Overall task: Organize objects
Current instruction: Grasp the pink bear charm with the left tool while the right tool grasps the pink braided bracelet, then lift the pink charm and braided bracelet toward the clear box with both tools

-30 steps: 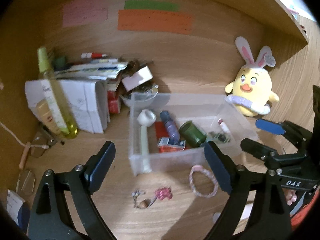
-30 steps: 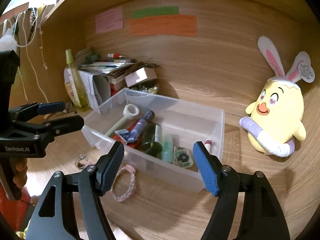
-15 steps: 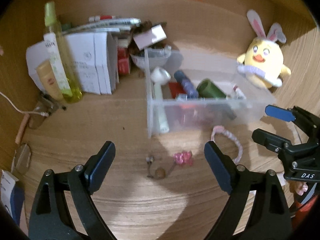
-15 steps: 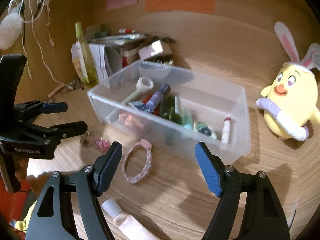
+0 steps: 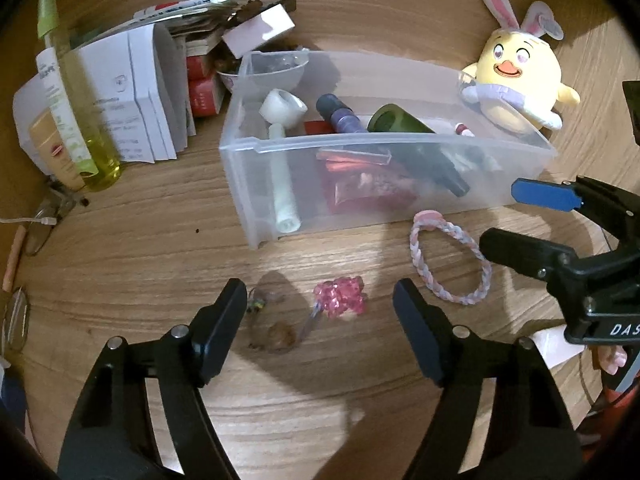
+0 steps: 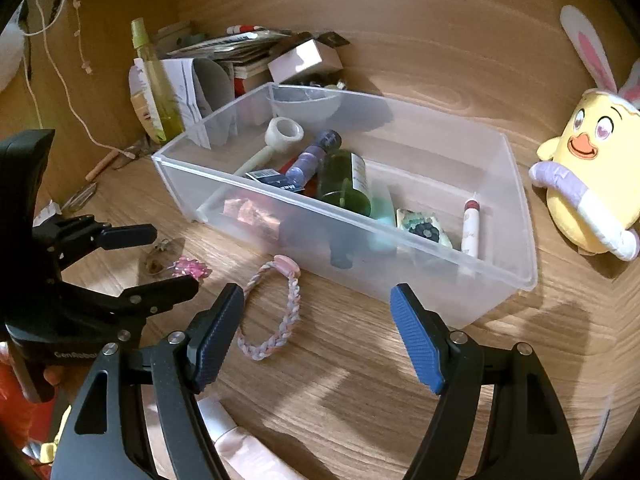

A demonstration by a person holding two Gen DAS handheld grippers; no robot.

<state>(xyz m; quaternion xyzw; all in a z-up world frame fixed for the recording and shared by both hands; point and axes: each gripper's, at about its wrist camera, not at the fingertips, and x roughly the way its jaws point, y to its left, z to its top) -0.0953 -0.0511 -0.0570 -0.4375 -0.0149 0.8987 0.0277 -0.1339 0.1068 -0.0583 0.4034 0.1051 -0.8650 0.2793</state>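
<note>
A clear plastic bin (image 5: pixel 280 216) (image 6: pixel 516 240) on the wooden desk holds a white tube, a purple bottle, a green bottle and other small items. In front of it lie a pink bead charm (image 5: pixel 340 295) (image 6: pixel 191 269) with a small keychain (image 5: pixel 276 334) and a braided pink-and-lilac bracelet (image 5: pixel 448 258) (image 6: pixel 276 316). My left gripper (image 5: pixel 320 308) (image 6: pixel 164 258) is open and empty, low over the charm. My right gripper (image 6: pixel 318 316) (image 5: pixel 508 216) is open and empty, just right of the bracelet. A pale pink tube (image 6: pixel 240 440) lies under the right gripper.
A yellow chick plush with bunny ears (image 5: pixel 516 84) (image 6: pixel 592 184) sits right of the bin. A yellow-green spray bottle (image 5: pixel 76 112), white folded boxes (image 5: pixel 136 92) and stacked papers and boxes stand at the back left. Glasses and a cable lie at the left edge.
Both grippers have dropped lower and tilted down toward the desk. The left one has closed in on the pink charm and keychain, which now sit between its fingers' line. Both stay open.
</note>
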